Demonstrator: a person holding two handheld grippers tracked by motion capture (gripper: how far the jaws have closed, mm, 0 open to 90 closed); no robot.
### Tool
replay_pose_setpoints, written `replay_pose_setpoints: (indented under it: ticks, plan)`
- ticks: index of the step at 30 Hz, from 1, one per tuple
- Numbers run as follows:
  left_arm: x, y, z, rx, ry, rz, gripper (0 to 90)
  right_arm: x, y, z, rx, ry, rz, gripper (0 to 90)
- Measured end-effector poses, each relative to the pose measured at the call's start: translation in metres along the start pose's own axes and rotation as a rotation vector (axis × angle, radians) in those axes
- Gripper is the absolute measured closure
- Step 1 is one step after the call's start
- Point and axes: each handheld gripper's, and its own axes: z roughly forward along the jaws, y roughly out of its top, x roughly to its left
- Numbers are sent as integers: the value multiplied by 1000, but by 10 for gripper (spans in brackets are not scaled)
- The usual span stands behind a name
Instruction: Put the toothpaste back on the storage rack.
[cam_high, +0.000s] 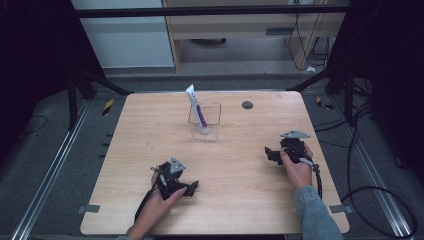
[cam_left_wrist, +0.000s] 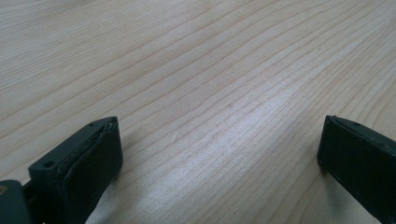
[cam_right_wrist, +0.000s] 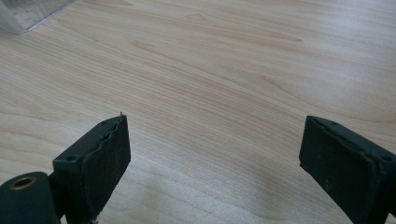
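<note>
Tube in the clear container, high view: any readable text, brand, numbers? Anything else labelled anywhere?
No text can be read.
White and purple tube in the clear container: purple print, too small and blurred to read.
Black and yellow hazard-striped tape on the floor: a marking, no words.
Both gripper views: bare wooden table, no labels.

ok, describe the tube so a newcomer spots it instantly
On the wooden table, look to the far middle for a clear plastic container. The tube stands tilted inside it, white with a purple stripe, poking above the rim; the dark disc nearby lies flat.
</note>
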Motion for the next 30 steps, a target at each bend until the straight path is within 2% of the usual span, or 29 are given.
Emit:
replay_pose_setpoints:
  ticks: [10,13,16,17,18,19,26,30]
  plan:
    - [0,0,0,0,0,0,0,-4,-4,15,4,-37,34,89]
    - [0,0,0,0,0,0,0,-6,-6,19,21,-41,42,83]
    - [0,0,0,0,0,0,0,-8,-6,20,31,-39,65,80]
    - [0,0,0,0,0,0,0,-8,-6,21,49,-45,74,71]
    - [0,0,0,0,0,0,0,-8,-6,21,63,-52,75,56]
    - [0,0,0,0,0,0,0,-7,-6,22,75,-74,55,38]
    - [0,0,0,0,1,-1,0,-4,-7,22,89,-118,105,2]
    - [0,0,0,0,1,-1,0,-4,-7,21,89,-120,107,2]
